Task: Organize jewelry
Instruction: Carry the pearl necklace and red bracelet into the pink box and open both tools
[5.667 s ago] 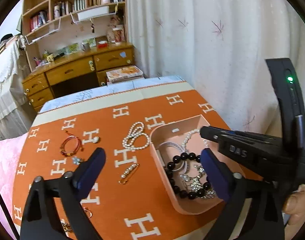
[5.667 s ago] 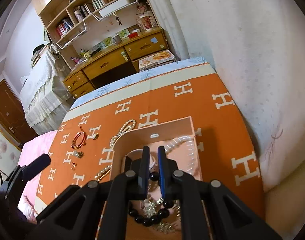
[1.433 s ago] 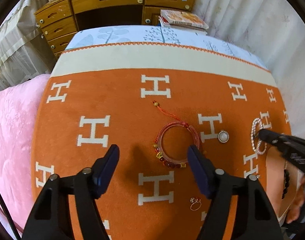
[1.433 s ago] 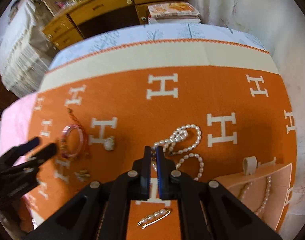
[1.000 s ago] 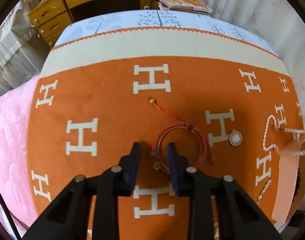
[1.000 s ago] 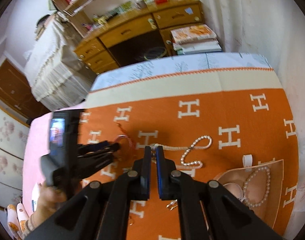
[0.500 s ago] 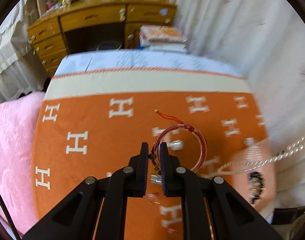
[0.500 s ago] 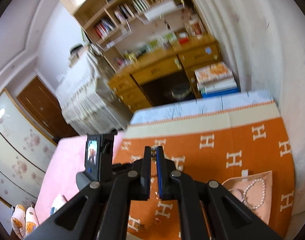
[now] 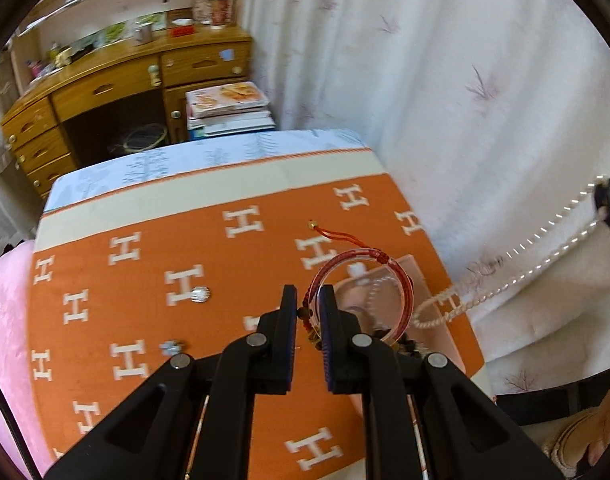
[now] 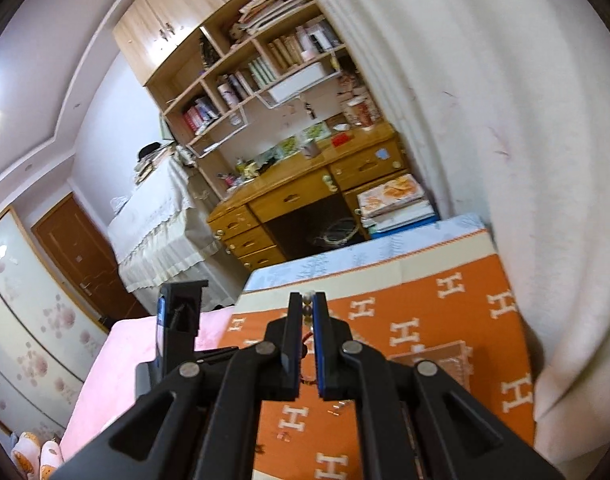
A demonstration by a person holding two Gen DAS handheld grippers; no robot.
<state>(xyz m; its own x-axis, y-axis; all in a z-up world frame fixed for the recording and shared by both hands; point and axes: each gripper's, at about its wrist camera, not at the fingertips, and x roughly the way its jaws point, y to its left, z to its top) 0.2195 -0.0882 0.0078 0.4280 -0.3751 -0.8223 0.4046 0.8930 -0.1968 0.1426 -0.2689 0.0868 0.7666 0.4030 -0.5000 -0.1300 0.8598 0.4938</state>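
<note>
Pinching a red bracelet, left claw (over H-lettered blanket).

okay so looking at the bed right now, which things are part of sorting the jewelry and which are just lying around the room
Part of the job:
red bangle in left gripper
pearl necklace in right gripper
pink tray
round brooch
small silver piece

Just lying about:
stack of magazines
wooden desk
curtain

A bed carries everything, spread with an orange blanket patterned in white H letters, cream-banded at its far edge. On the blanket lie a round pearl brooch, a small silver charm, and a pink jewelry tray near its right edge.
</note>
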